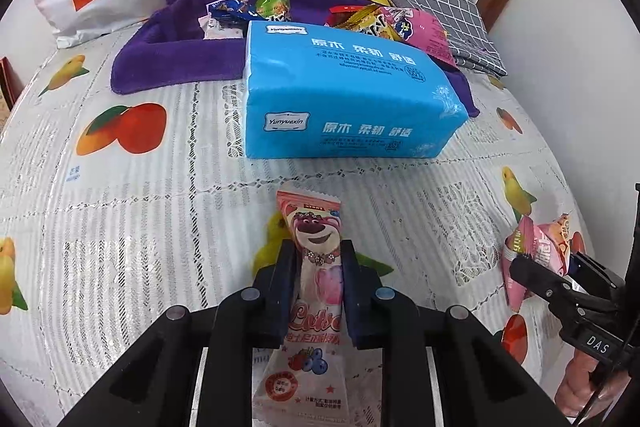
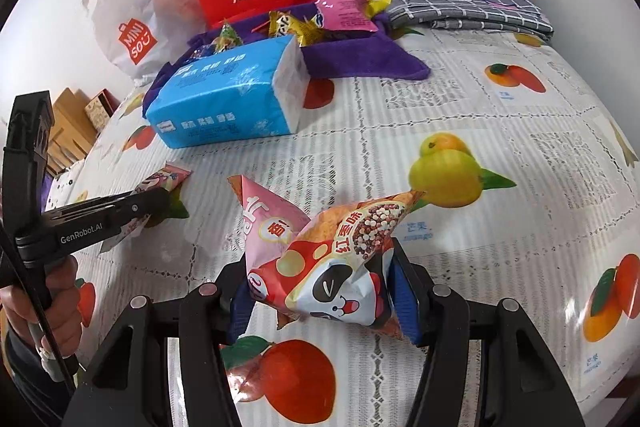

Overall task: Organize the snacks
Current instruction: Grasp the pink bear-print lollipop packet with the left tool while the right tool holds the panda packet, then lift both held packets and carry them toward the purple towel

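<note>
A: Snacks sit in both grippers?

B: Yes. The left gripper (image 1: 316,259) pinches the bear stick (image 1: 316,267), whose long axis runs straight ahead along the fingers. The right gripper (image 2: 320,287) squeezes the puffy bag (image 2: 332,259).

A: Where would they go?

B: Probably onto the purple cloth (image 1: 168,63) with the other snacks (image 1: 376,21), behind the tissue pack (image 1: 344,95). That pack lies between the left gripper and the pile. The right has the clearer line, I think.
</note>
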Demonstrator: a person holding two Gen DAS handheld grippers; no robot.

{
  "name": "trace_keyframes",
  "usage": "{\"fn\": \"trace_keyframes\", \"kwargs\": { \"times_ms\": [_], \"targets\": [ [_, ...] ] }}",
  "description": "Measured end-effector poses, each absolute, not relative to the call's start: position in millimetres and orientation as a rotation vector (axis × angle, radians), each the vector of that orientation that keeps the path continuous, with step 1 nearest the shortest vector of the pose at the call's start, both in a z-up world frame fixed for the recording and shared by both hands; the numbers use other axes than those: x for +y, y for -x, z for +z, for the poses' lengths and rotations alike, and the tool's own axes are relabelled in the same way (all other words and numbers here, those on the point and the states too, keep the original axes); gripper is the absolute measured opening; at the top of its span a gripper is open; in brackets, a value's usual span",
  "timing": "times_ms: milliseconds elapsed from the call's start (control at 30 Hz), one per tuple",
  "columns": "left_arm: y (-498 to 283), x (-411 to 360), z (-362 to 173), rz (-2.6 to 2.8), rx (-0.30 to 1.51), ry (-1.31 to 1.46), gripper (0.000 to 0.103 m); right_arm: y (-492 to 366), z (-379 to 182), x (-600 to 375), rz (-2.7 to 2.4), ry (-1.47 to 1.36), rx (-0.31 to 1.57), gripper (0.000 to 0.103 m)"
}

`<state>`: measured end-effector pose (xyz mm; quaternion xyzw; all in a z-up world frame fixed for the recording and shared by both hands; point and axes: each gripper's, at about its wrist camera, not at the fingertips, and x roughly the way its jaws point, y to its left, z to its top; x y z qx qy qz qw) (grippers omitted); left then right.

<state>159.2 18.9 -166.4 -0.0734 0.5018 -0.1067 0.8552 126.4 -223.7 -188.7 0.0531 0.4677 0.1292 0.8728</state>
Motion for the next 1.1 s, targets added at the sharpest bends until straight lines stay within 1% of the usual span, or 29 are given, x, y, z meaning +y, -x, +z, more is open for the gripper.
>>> {"fn": "trace_keyframes", "kwargs": {
  "times_ms": [433,1100],
  "targets": [
    [-137,34,-143,-0.256,1.007,0.204,0.020,-123,-180,-213,0.269,-0.095,0.978,0.057],
    [-128,33,-92,-0.302,0.926,0.223,0.020,-122,-122,-193,0.226,-0.035,0.918,0.057]
  ]
}}
